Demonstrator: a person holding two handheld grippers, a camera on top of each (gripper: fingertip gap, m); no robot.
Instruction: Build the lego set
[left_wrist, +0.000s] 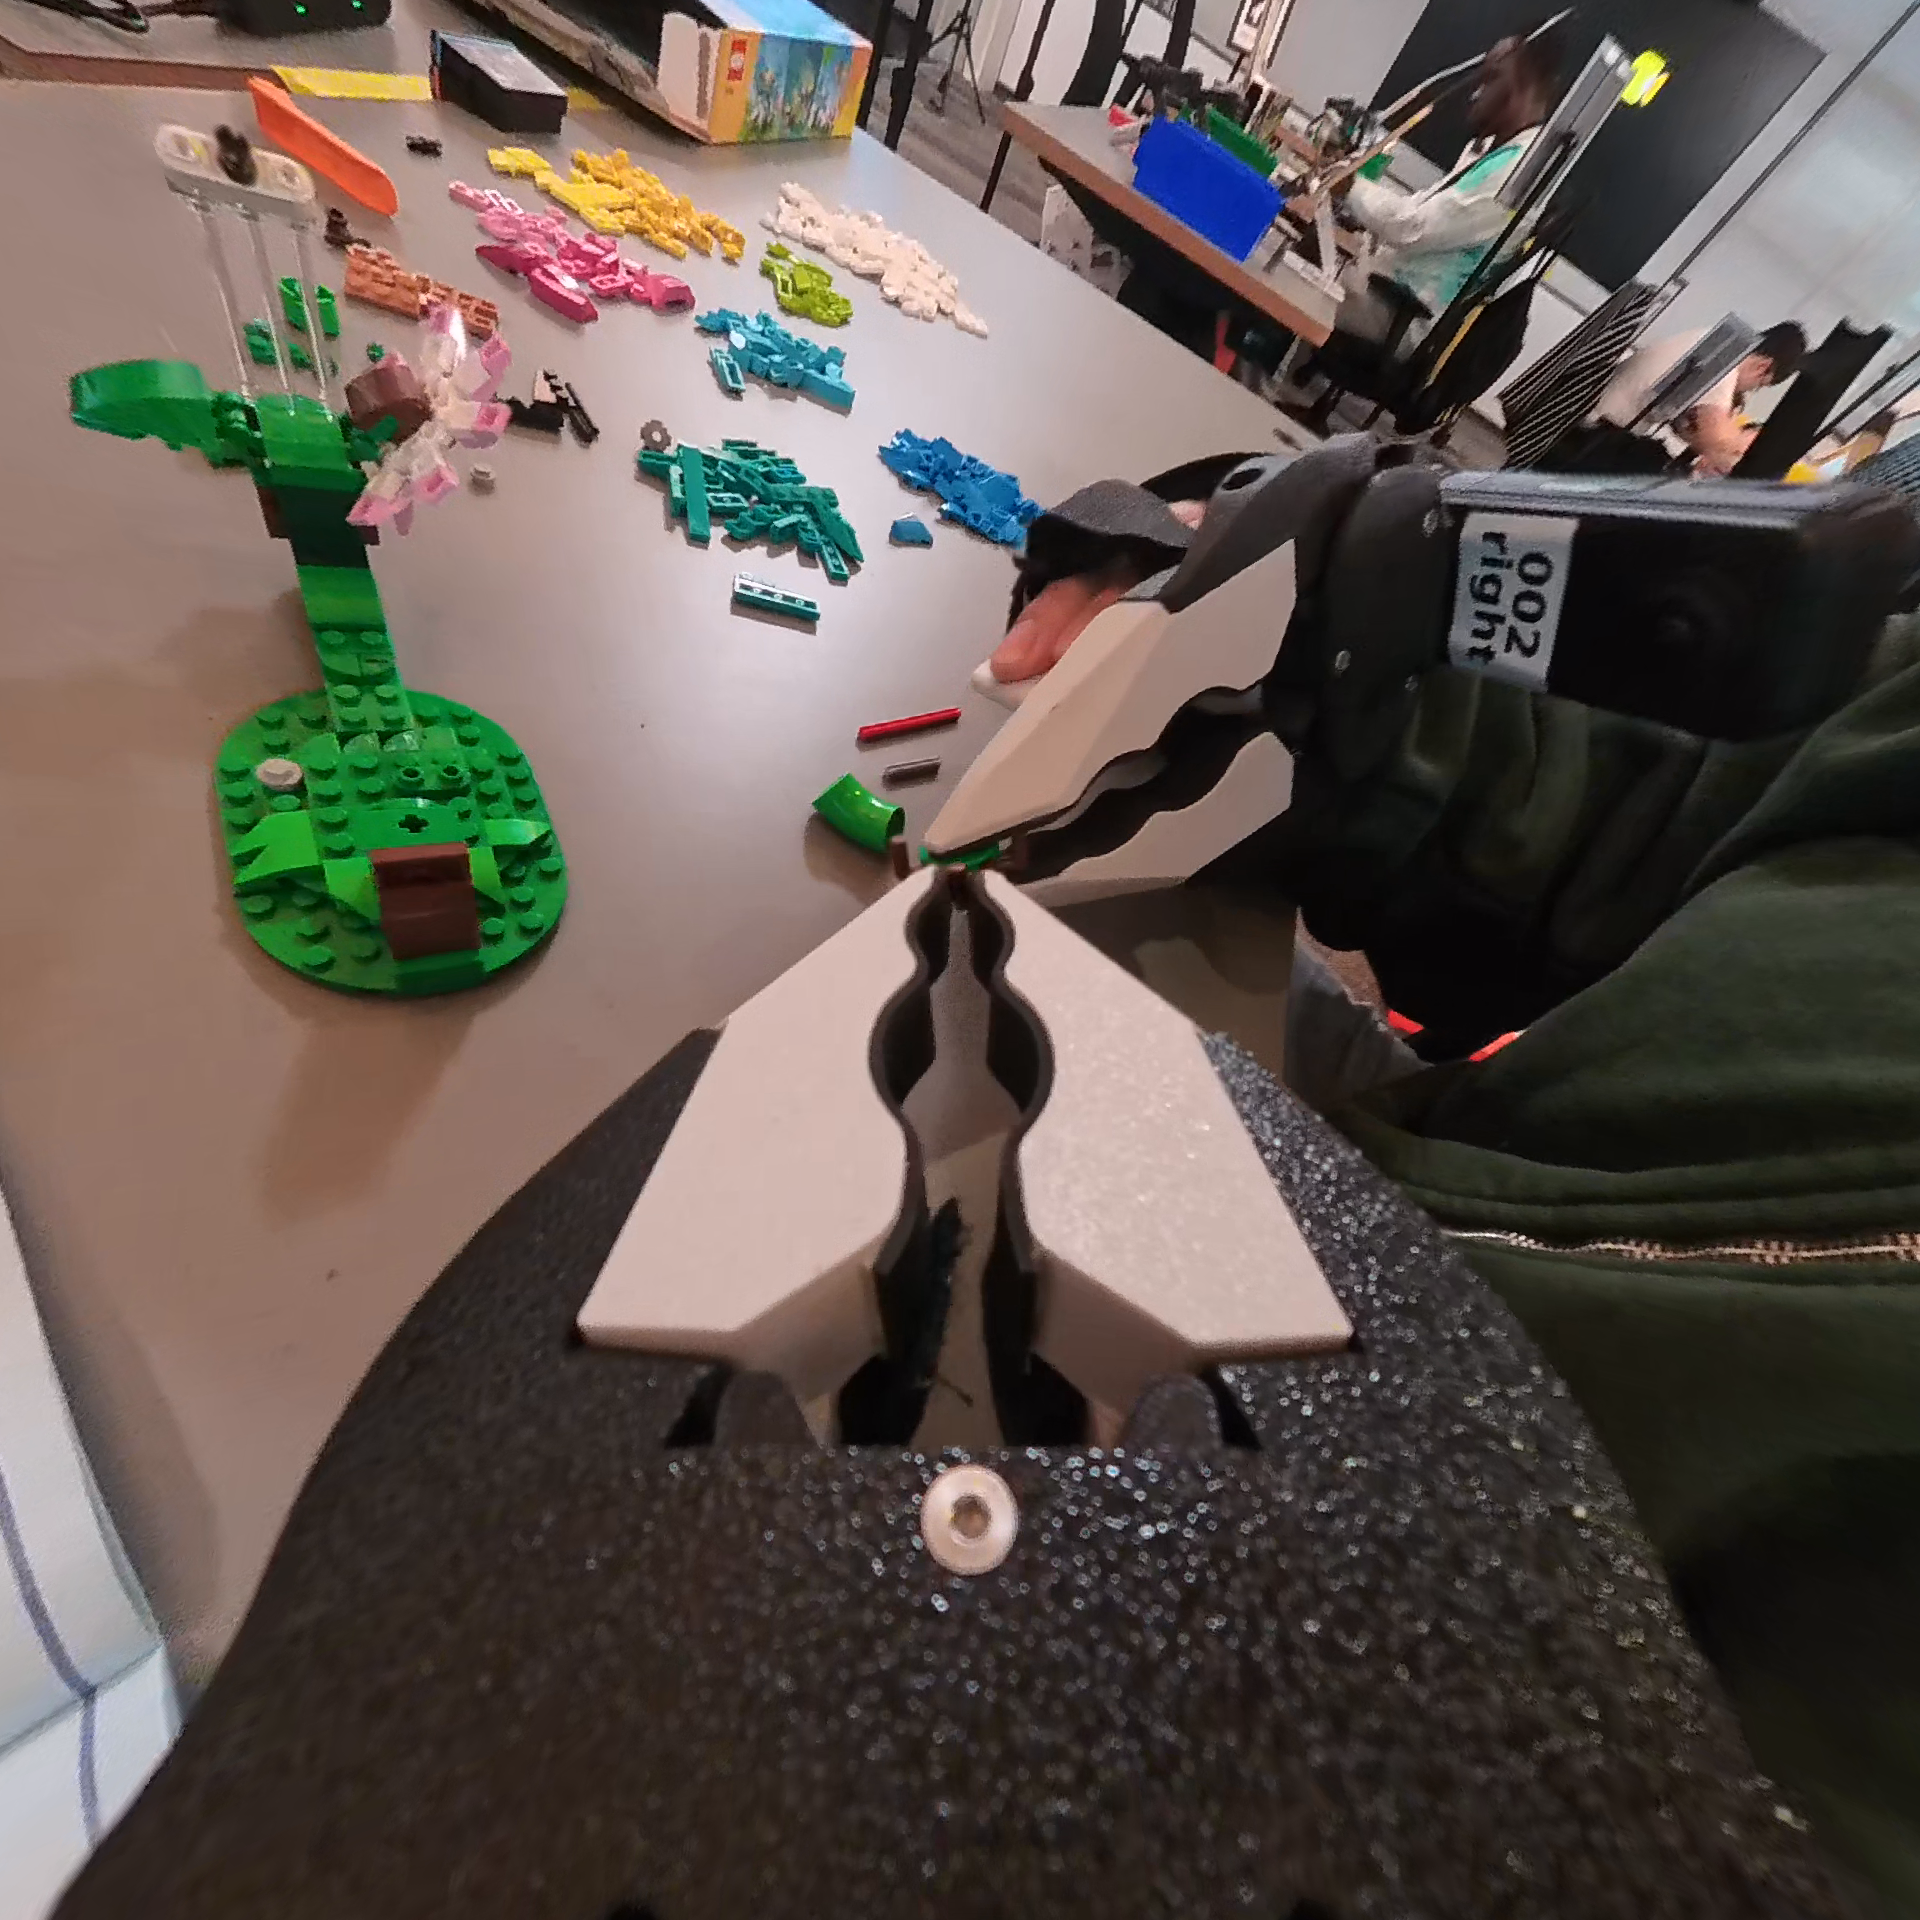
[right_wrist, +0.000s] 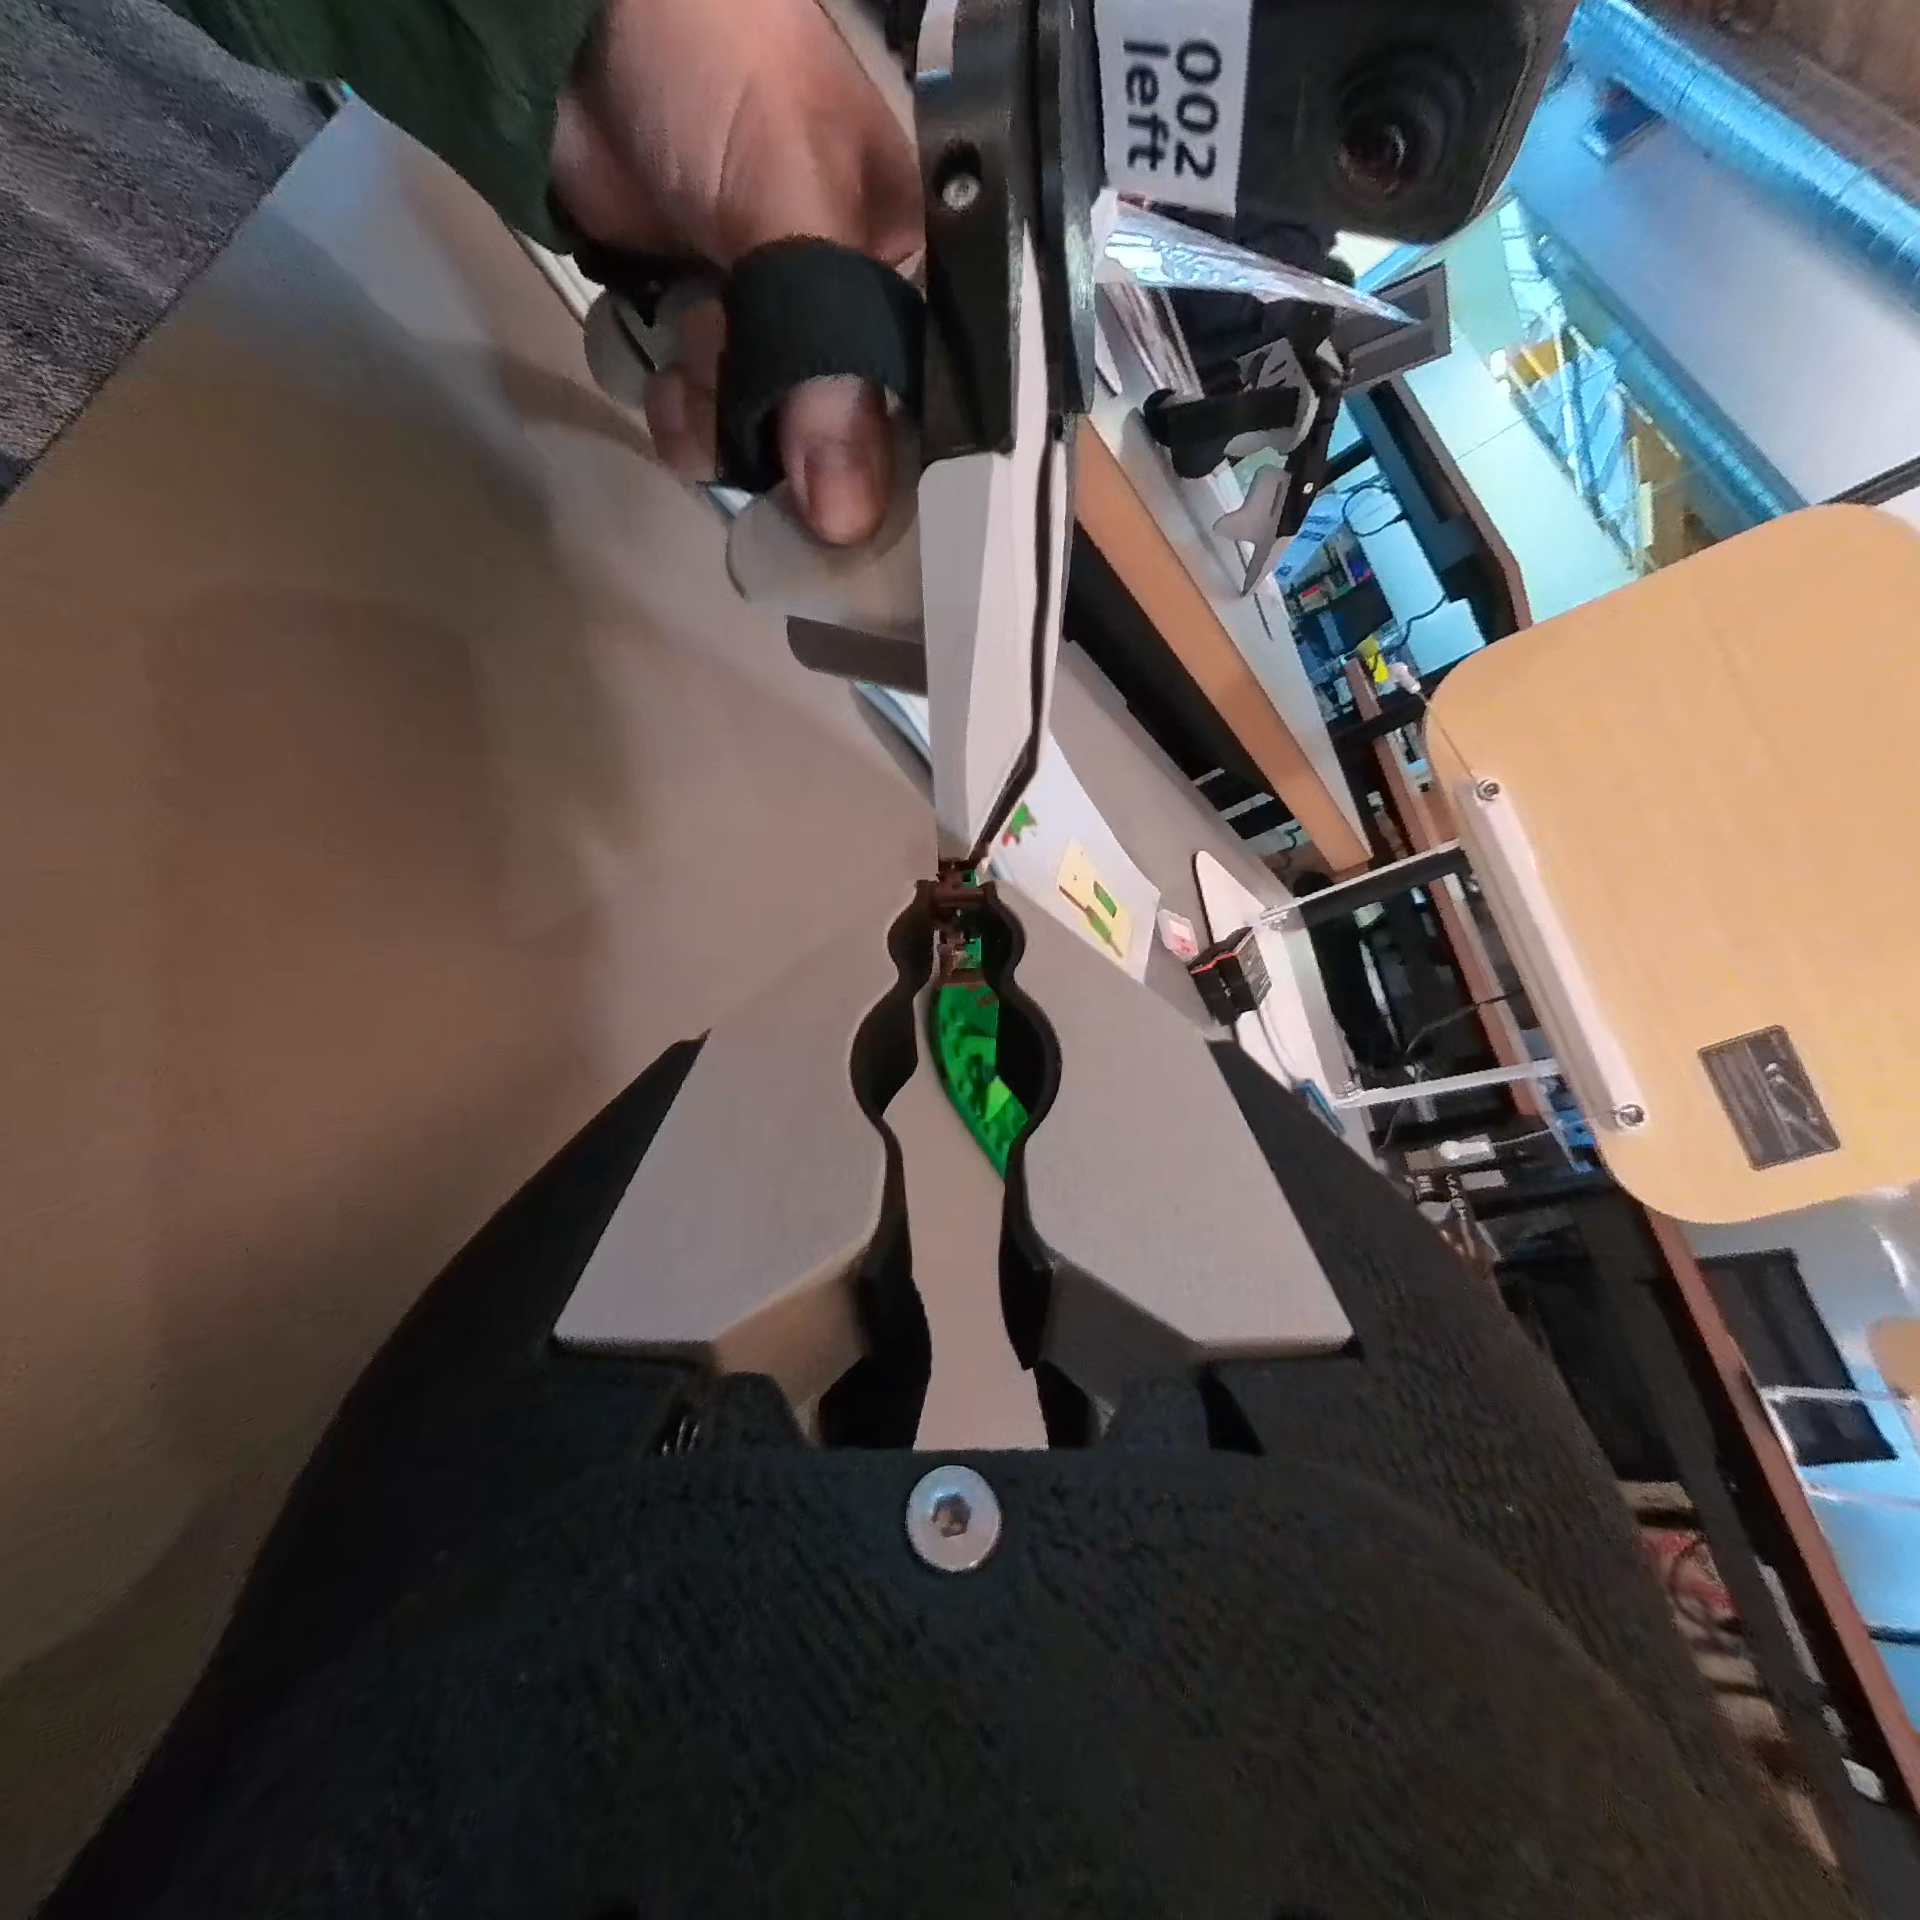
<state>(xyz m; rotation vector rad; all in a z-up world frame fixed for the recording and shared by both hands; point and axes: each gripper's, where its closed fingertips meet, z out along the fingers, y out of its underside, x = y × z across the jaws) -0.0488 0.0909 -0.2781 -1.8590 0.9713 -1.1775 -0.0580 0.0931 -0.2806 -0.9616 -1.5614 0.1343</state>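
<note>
Above grey tabletop (left_wrist: 623, 727) | left gripper (left_wrist: 951, 883) jaws clamp small brown piece (left_wrist: 954, 891) | right gripper (left_wrist: 971, 847) jaws pinch thin green plate (left_wrist: 951, 856)

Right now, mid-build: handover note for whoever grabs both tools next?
Left tool: shut on a small brown piece, tip to tip with the other tool.
Right tool: shut on a small green and brown piece; the two pieces meet above the table.
Done: the green plant model, with base, stem, leaf and pink flower, stands at left.
Left: join the held pieces, then add them to the model. A green curved piece, a red bar and a grey pin lie just beyond the tips; colour-sorted piles are farther back.
</note>
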